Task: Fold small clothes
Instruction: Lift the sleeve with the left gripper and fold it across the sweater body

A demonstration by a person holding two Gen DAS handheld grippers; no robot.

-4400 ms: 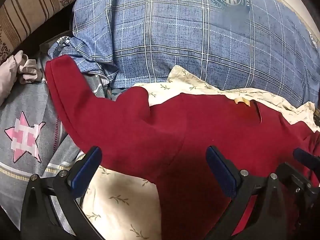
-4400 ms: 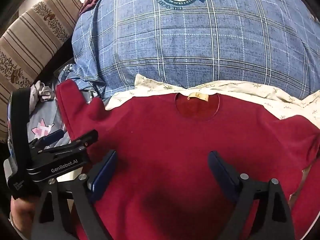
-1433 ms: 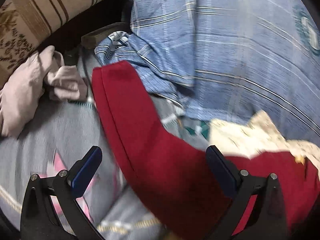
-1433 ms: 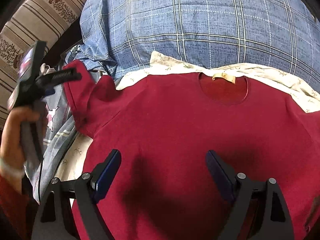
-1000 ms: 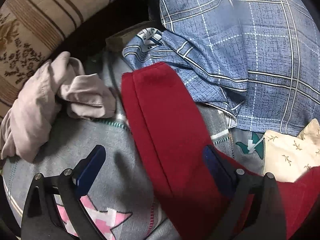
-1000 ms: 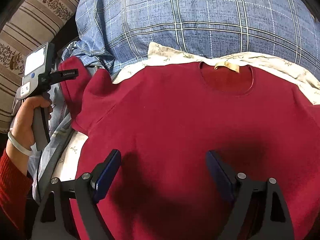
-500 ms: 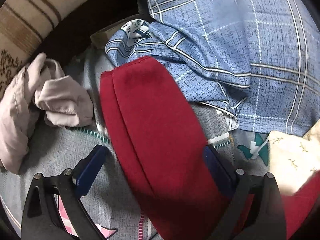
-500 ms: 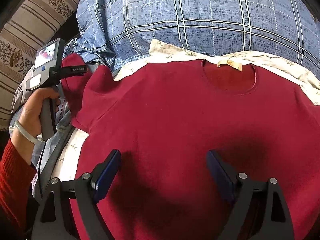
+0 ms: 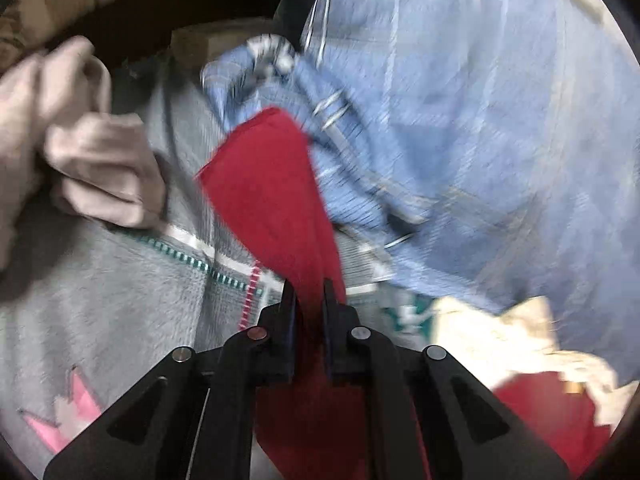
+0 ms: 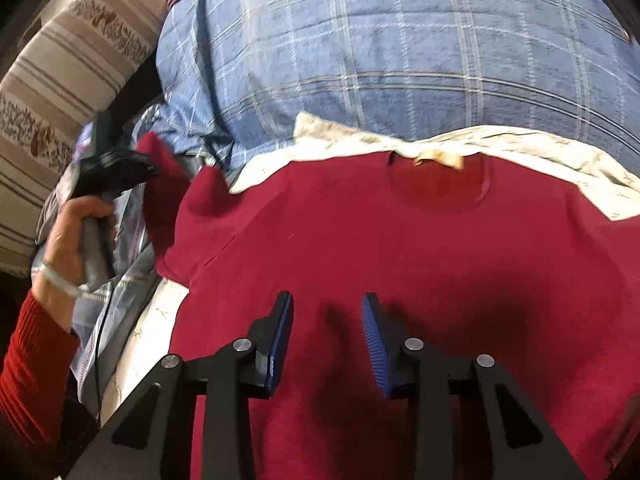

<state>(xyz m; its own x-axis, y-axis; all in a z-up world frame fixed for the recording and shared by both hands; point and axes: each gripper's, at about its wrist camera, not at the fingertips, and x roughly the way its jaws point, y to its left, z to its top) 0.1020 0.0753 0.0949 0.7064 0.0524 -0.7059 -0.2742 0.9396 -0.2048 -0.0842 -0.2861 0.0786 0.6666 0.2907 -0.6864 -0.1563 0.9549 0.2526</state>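
A dark red long-sleeved top (image 10: 400,248) lies flat, neck away from me, on a cream leaf-print cloth (image 10: 520,148). Its left sleeve (image 9: 268,192) stretches out over grey bedding. My left gripper (image 9: 307,288) is shut on that sleeve, pinching the red cloth between its jaws; it also shows at the left of the right wrist view (image 10: 116,172), held in a hand. My right gripper (image 10: 326,312) hovers over the middle of the top, jaws partly closed with a gap and nothing between them.
A big blue plaid quilt (image 10: 380,48) bulges behind the top. A striped sofa arm (image 10: 68,80) is at the far left. A crumpled pale pink garment (image 9: 92,160) lies left of the sleeve on the grey star-print blanket (image 9: 100,300).
My left gripper has closed on the red sleeve, which was lying loose between its open jaws. My right gripper's jaws have narrowed from wide open to a small gap.
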